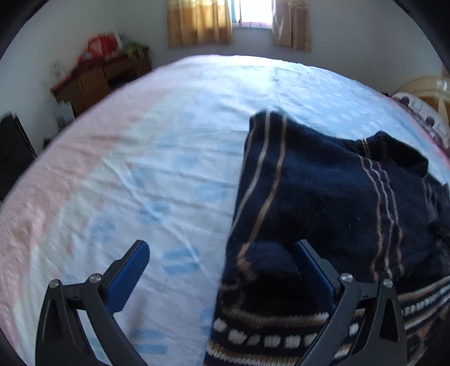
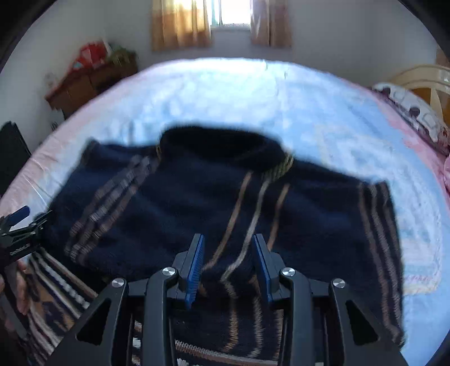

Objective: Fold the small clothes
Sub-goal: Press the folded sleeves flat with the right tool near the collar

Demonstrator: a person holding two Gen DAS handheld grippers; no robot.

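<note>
Navy sweater [image 2: 225,202] flat on bed [image 1: 168,118], long axis crosswise. Left gripper [image 1: 222,270] wide open, empty, over sweater's left edge; right gripper [image 2: 227,264] part-open astride centre stripes, nearer.

the sweater [image 2: 213,202] is fuzzy dark navy knit wool with tan stripes, its near hem a coarser woven pattern. the sheet [image 1: 174,146] is thin matt cotton, lightly creased. both grippers, left [image 1: 222,267] and right [image 2: 227,261], have matt black plastic frames, shiny metal screw heads and ribbed blue pads [image 2: 195,267]. far left, a desk [image 1: 92,81] of brown wood. far off, curtains [image 1: 199,22] of soft tan cloth.
</note>
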